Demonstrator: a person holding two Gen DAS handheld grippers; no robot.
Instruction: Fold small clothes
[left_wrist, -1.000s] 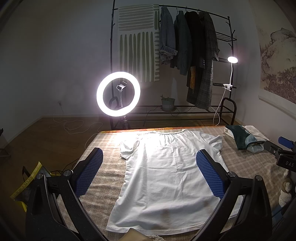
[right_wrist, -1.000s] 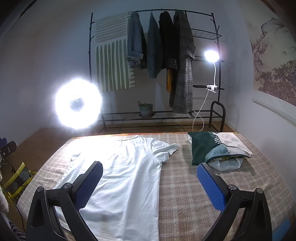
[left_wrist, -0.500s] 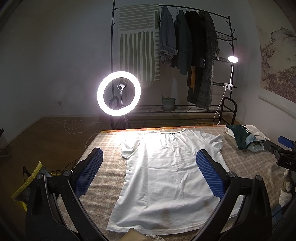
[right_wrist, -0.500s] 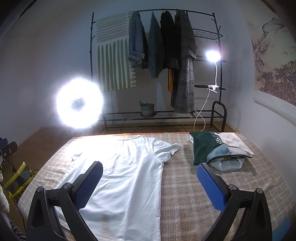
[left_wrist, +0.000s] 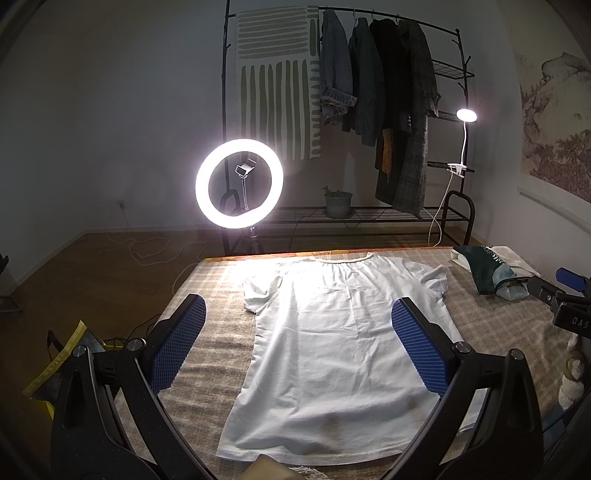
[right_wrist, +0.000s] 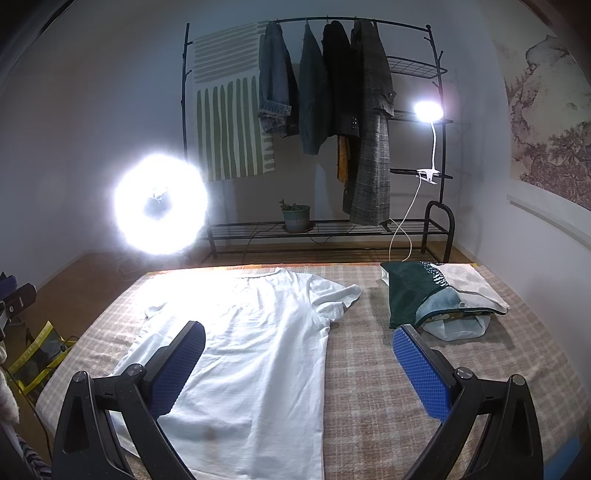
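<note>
A white T-shirt (left_wrist: 332, 350) lies spread flat on the checked bed cover (left_wrist: 218, 332), collar at the far edge, hem near me. It also shows in the right wrist view (right_wrist: 255, 350). My left gripper (left_wrist: 299, 347) is open and empty, held above the shirt's lower half. My right gripper (right_wrist: 299, 369) is open and empty, above the shirt's right side and the bare cover. The right gripper also shows at the right edge of the left wrist view (left_wrist: 561, 295).
A pile of folded clothes (right_wrist: 439, 299) lies at the far right of the bed. A lit ring light (left_wrist: 239, 183) stands beyond the bed's far edge, with a clothes rack (left_wrist: 369, 110) and a clip lamp (left_wrist: 466, 115) behind. A yellow-edged bag (left_wrist: 55, 365) is left of the bed.
Both views have shifted very slightly. The shirt and the folded pile have not moved, and both grippers stay open.
</note>
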